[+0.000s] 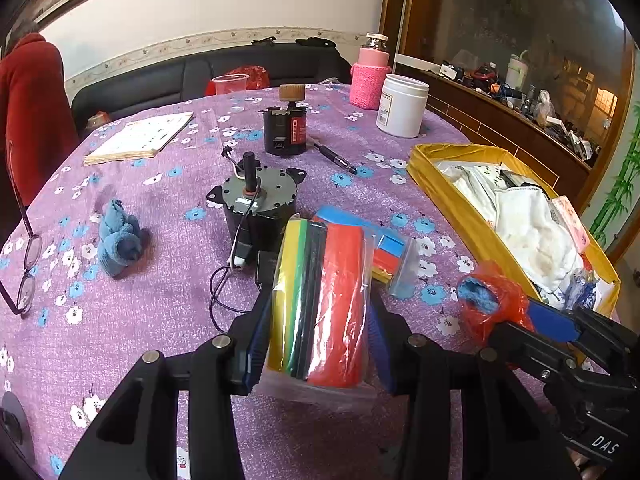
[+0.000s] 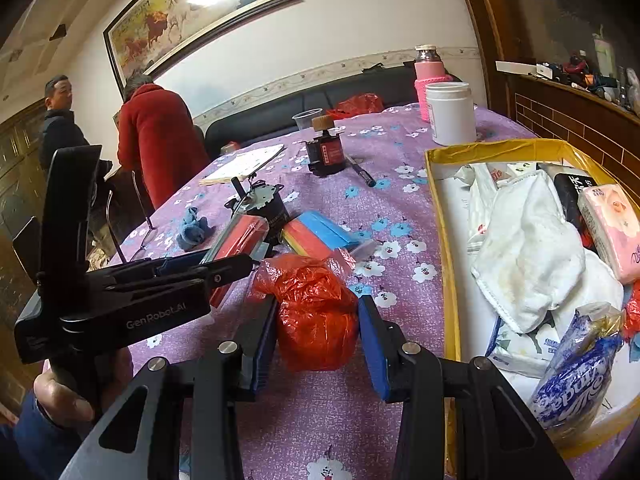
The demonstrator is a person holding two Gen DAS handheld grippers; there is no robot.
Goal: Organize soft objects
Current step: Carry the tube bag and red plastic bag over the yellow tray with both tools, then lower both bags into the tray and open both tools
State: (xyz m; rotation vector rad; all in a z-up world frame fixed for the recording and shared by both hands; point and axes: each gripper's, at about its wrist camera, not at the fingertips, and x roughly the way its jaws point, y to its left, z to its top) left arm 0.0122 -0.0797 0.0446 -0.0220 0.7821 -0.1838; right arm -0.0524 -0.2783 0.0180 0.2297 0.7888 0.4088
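My desk (image 1: 160, 300) fills both views under a purple flowered cloth. At the right edge sits the yellow box (image 2: 450, 280), already heaped with towels and tissue packs, so I take it as the place for soft things. My left gripper (image 1: 320, 320) clamps the bagged pack of coloured foam sheets (image 1: 320, 304), lifted low centre. My right gripper (image 2: 318, 328) pinches the red plastic bundle (image 2: 316, 312) just beside the box. A blue sock (image 1: 118, 238) waits at left.
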